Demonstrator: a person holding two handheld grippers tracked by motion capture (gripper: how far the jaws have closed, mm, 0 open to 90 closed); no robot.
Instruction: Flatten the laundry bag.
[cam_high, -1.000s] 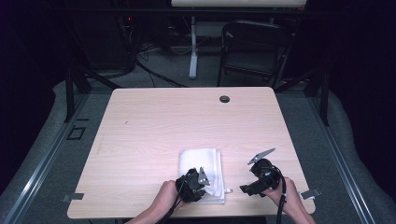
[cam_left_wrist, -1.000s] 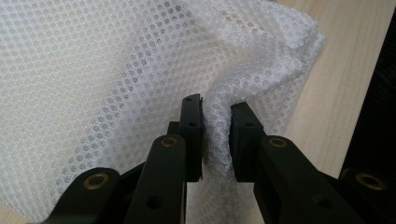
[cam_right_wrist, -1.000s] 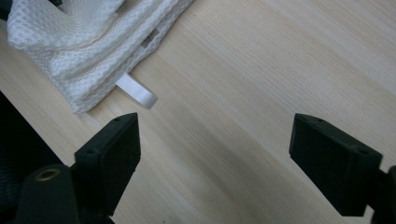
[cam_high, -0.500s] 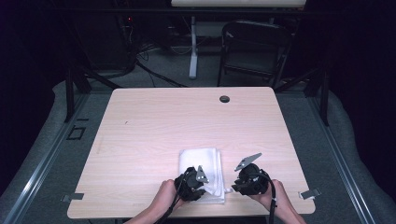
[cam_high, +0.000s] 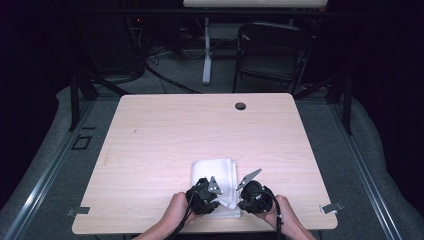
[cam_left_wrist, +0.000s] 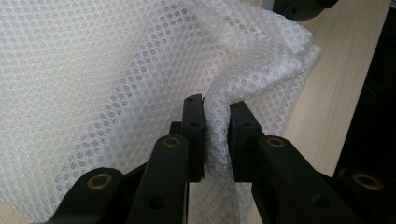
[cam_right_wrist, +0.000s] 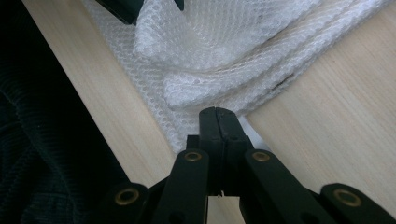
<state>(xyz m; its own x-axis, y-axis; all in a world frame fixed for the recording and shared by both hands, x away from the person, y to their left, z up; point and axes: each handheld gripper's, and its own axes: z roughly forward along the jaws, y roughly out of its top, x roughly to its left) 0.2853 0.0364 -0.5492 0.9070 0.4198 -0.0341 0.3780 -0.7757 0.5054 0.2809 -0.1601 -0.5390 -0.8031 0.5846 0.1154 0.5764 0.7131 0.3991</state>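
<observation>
Left gripper (cam_left_wrist: 215, 116): we see its jaws clamped on a raised fold of the white mesh cloth (cam_left_wrist: 102, 70) | Right gripper (cam_right_wrist: 218, 119): jaws just closed, pressed together at the cloth's corner, perhaps pinching only the thinnest edge | Risk: we judge that edge slips free on lifting, leaving the folded layers sagging from one side | Cloth: honeycomb weave, soft, folded, at the table's (cam_high: 165, 130) near edge.

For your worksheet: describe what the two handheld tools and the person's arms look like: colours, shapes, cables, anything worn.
Both tools, left tool and right tool, are black, with two flat, square-tipped jaws on angular links fixed by brass-coloured rivets. Each carries a grey three-cornered plate on top and trails a black cable toward the person. The forearms are bare; no sleeves or gloves show.
</observation>
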